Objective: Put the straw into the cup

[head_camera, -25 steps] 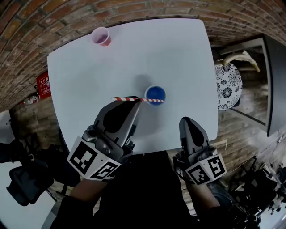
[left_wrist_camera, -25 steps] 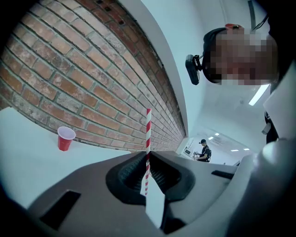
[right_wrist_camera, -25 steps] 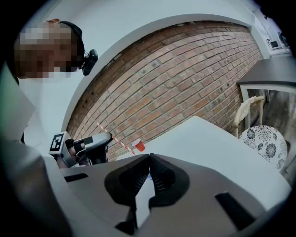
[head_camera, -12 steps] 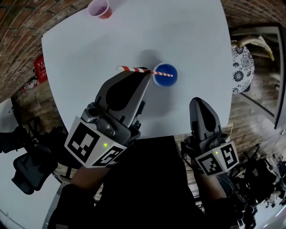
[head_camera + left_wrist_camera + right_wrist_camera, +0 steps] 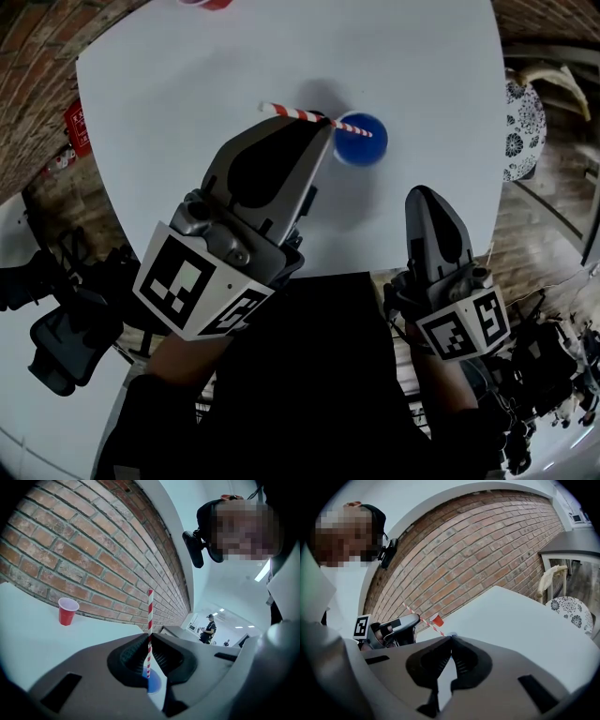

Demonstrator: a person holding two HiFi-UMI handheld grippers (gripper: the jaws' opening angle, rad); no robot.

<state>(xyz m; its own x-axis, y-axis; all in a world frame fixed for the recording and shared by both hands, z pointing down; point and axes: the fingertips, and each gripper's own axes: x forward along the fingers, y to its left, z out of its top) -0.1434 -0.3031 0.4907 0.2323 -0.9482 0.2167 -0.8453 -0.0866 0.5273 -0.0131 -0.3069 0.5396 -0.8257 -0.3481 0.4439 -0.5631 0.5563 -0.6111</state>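
Straw (image 5: 291, 112) pinched in left claw (image 5: 325, 125) over blue cup (image 5: 364, 148).

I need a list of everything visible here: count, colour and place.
table: one, white, under both cups
brick wall: one, red-brown, behind the table
blue cup: one, blue, near the table's middle
red cup: one, red, at the table's far edge
straw: one, red-and-white striped, held in the left gripper, one end over the blue cup
floral round object: one, black-and-white, right of the table
left gripper: one, grey, shut on the straw
right gripper: one, grey, shut, empty, at the table's near edge
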